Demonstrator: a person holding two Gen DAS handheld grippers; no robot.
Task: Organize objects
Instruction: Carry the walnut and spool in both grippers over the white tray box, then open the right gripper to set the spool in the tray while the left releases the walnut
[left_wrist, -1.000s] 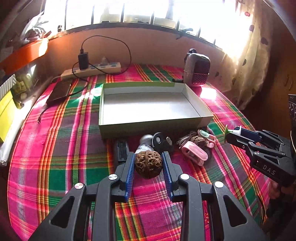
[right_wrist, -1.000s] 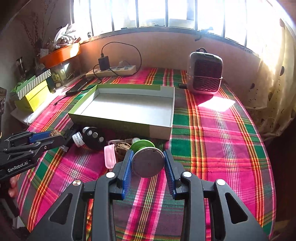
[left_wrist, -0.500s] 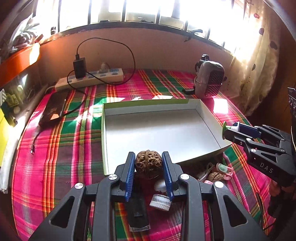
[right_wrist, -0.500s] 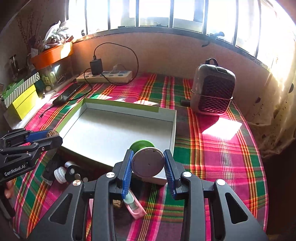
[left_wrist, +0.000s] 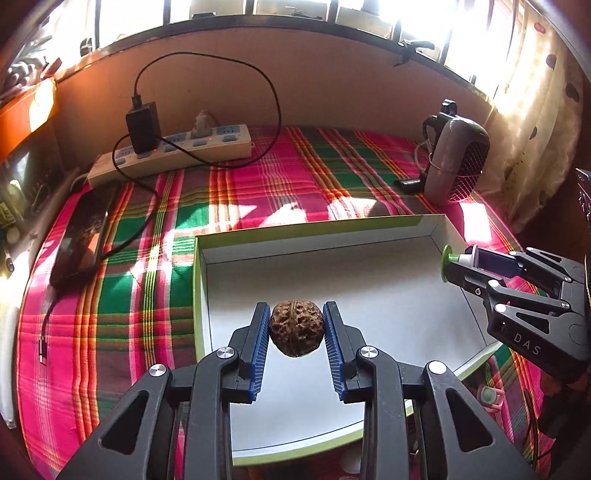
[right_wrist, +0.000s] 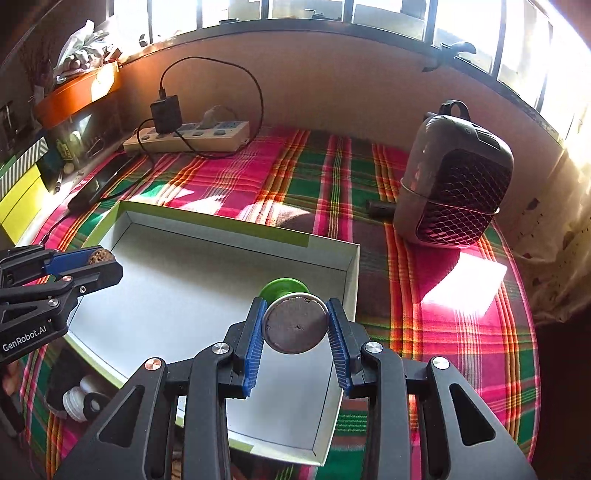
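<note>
Over the near tray (left_wrist: 369, 225), left gripper (left_wrist: 296, 328) clamps a hard, bumpy walnut (left_wrist: 295, 328) at its sides; right gripper (right_wrist: 295, 325) pinches a probably light spool (right_wrist: 295, 321) by its rim.

Home windowsill nook: plaid tablecloth (left_wrist: 295, 177), curtain (left_wrist: 535, 122)

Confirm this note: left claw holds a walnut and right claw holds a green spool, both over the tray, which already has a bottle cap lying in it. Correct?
Not quite. The tray is empty, as the right wrist view shows. The rest stands: the left claw grips the walnut and the right claw the green spool, both over it.
</note>
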